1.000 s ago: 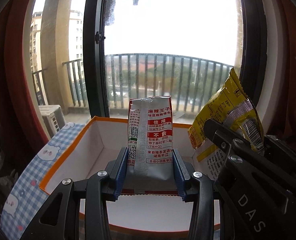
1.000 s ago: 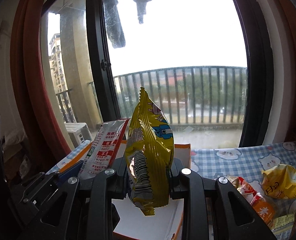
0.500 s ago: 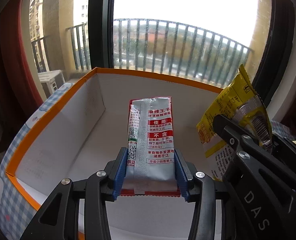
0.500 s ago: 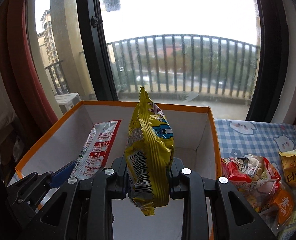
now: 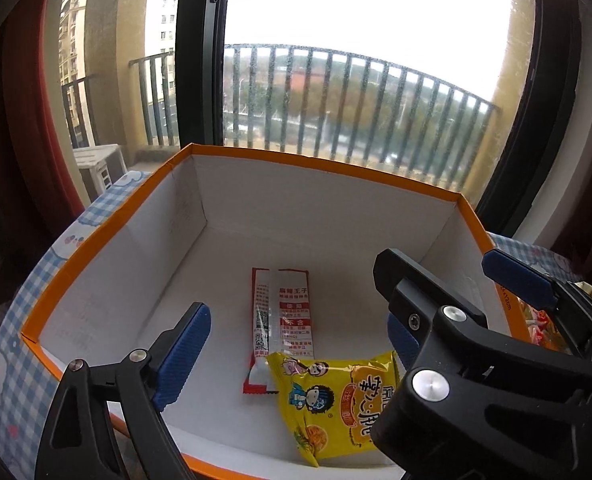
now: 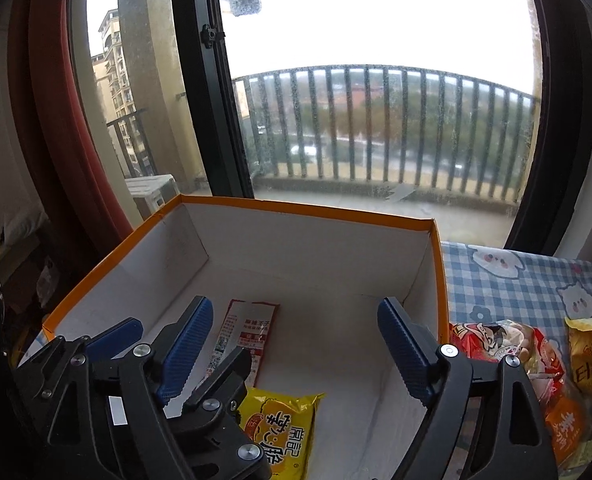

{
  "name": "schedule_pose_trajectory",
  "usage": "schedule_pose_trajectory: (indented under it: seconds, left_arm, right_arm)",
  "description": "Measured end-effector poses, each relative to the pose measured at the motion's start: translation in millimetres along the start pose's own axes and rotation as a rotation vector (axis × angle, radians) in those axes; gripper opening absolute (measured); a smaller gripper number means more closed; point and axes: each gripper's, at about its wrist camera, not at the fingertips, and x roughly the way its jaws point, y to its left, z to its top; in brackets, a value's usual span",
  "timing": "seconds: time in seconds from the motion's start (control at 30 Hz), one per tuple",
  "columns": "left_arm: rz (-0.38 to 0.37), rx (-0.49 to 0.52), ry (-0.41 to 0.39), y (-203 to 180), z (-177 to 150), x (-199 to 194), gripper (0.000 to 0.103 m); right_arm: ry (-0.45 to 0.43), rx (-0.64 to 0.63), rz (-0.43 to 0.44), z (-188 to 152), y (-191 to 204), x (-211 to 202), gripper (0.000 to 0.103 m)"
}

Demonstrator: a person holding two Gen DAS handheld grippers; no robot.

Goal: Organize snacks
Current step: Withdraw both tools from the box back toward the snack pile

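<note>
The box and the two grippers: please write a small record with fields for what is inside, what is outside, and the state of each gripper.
box: open, white inside, orange rim
inside: red and white packet, yellow packet, both lying flat
outside: more snack packets on the checked cloth
left gripper: jaws just opened, nothing held
right gripper: jaws just opened, nothing held

Inside the orange-rimmed white cardboard box (image 5: 319,184), the far half of the floor lies bare, open to a tool from above. The near half is taken by the red-and-silver flat sachet (image 5: 282,320) and the yellow crinkled snack packet (image 5: 335,396), which overlaps the sachet's near end. Both tools crowd the near wall side by side. Right of the box, a heap of red and yellow snack bags (image 6: 535,364) covers the blue-checked tabletop (image 6: 527,280).
</note>
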Motion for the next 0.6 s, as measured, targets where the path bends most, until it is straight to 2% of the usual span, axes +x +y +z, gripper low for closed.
schedule_pose_trajectory:
  seconds: [0.33, 0.6]
  left_arm:
    - [-0.011, 0.031, -0.049, -16.8, -7.2, -29.1, 0.092]
    - [-0.020, 0.060, -0.115, -42.7, -21.9, -69.9, 0.092]
  right_arm:
    - [-0.016, 0.007, -0.010, -8.5, -6.1, -34.9, 0.089]
    - [-0.093, 0.013, -0.048, -17.0, -21.1, -88.1, 0.091]
